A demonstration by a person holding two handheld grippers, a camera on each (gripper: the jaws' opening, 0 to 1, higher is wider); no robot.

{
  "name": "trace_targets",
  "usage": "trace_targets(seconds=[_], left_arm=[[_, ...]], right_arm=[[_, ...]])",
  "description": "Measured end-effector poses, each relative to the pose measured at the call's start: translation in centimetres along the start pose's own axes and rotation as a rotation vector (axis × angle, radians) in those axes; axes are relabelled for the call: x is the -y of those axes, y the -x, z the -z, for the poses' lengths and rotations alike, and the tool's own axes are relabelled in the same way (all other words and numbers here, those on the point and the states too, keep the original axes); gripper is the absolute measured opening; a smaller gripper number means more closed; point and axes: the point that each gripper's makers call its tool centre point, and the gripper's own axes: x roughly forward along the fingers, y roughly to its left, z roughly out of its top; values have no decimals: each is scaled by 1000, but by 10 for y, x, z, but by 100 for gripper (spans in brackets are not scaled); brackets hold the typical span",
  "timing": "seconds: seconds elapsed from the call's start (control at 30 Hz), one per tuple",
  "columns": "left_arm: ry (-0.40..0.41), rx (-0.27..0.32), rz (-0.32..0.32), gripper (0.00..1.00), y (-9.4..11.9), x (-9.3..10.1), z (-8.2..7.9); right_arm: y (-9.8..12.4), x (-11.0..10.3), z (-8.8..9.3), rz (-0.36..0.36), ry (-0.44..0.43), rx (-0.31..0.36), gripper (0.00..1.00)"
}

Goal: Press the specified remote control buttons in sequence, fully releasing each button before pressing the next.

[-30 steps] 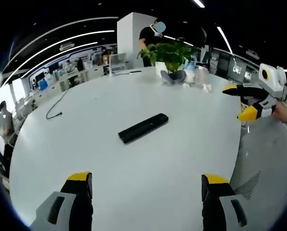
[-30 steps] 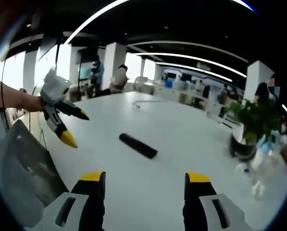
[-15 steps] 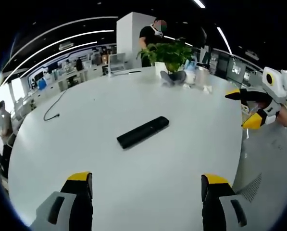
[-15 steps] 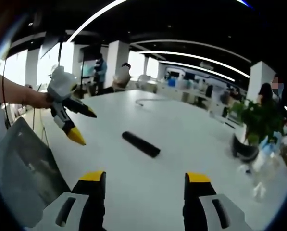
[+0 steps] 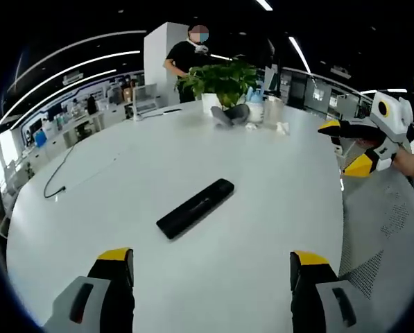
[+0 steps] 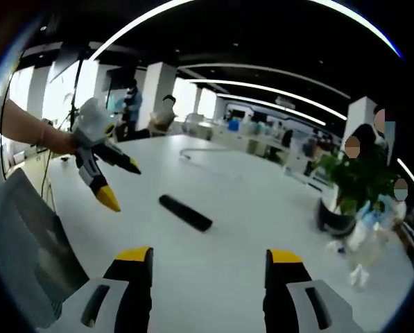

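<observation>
Lying flat on the white table (image 5: pixel 276 208), the black remote control (image 5: pixel 195 208) sits near the middle of the tabletop, untouched, with bare surface on every side of it; in the right gripper view you see the same remote control (image 6: pixel 185 212) as a short dark bar angled across the table (image 6: pixel 262 215).

Your left gripper (image 5: pixel 211 267) has its two yellow-tipped jaws spread wide apart, gripping nothing, and the remote lies ahead of them, between the two tips and well clear of both; from the right gripper view that same left gripper (image 6: pixel 120 182) hangs above the table's near edge with its jaws parted, held in your hand (image 6: pixel 54 141).

Your right gripper (image 6: pixel 211 265) also has its jaws standing apart and empty, the remote ahead and a little to the left of the gap; in the left gripper view it (image 5: pixel 344 146) hovers beyond the table's right edge, jaws parted, above the mesh back of a grey chair (image 5: pixel 390 243).

At the far side of the table stands a potted plant (image 5: pixel 219 83) with a few small white items beside it; a thin cable (image 5: pixel 68 166) trails across the table's left part; a person in dark clothes (image 5: pixel 186 62) stands behind the plant.
</observation>
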Motion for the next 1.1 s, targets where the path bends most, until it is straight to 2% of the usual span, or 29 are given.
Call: trace_targets(seconds=[0.23,0.37,0.5,0.57,0.67,0.87,1.1], left_arm=[[-40,11,42,98,-6,-6,-12],[-24,27,55,98,-7,-14,-22],[34,32,48,97,-11,-26,-30],[85,46,50,97,-10,-28,-35],[121,47,41,97,-11,-32,-39],[105,23,-1,97,-15,-32,-46],[123,30,-13,96,-16,-22,-67]], right_arm=[[1,9,5,54,4,-30,65],[0,11,7,59,-12,-40,65],[-3,2,10,18,-6,-59,65],[-5,-3,12,-8,9,-68,65],[-6,-7,13,-28,12,-74,65],[-4,-7,13,-29,20,-71,65],[-3,-11,11,-57,53,-61,65]])
